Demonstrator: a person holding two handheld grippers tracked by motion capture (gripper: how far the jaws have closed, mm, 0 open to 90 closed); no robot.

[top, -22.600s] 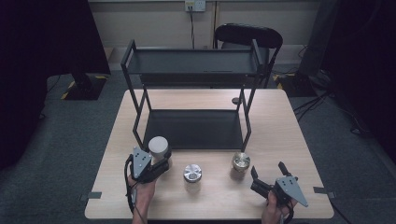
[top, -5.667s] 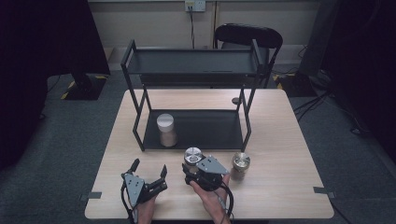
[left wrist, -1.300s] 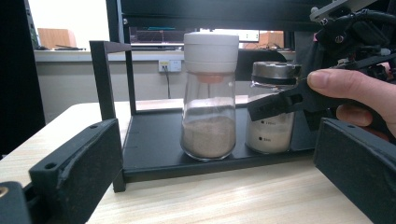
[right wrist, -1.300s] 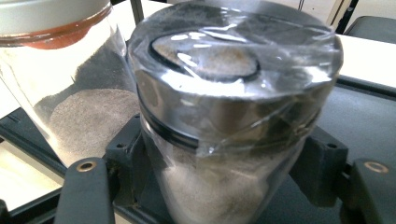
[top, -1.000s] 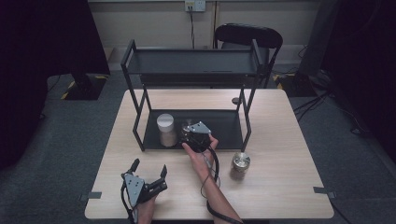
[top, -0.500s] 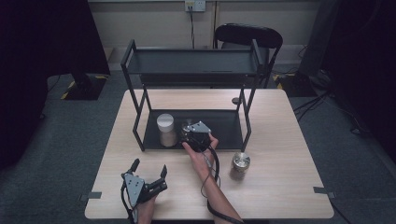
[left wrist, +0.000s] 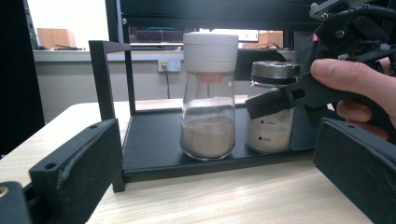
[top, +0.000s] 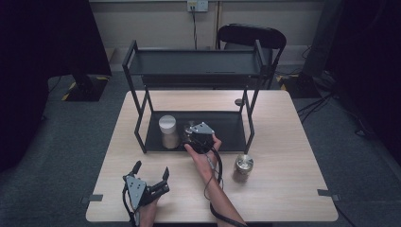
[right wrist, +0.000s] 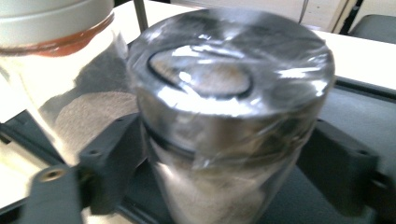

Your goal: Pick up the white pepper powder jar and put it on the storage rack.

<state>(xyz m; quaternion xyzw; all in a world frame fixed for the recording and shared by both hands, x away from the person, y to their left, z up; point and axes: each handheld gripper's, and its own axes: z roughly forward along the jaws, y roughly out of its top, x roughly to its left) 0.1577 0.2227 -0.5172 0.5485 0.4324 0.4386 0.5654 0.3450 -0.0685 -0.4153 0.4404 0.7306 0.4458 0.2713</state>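
- The glass spice jar with the shiny steel cap point(right wrist: 229, 121) stands on the lower tray of the black metal two-tier rack point(top: 236, 124), just beside a taller glass jar with a white plastic lid point(left wrist: 208, 93) that holds brownish powder.
- The right gripper point(top: 195, 135) has its jaws clenched on the steel-capped jar, one black pad on each side of the glass just under the cap; whether the base is fully down on the tray I cannot tell.
- I'd judge this jar fairly light but rigid and breakable: smooth glass walls, and a clear film wrapped over the cap that looks slippery. Taking hold on the glass body below the cap's rim seems safest, where the pads sit flat and the cap's edge stops an upward slip.
- It holds pale powder in its lower part, so it should stay steady if kept upright.
- The left gripper point(top: 150, 177) rests near the front edge of the pale wooden bench point(top: 283, 156), jaws released and holding nothing.
- A third steel-capped jar point(top: 243, 167) waits on the bench, in front of the rack's right post.
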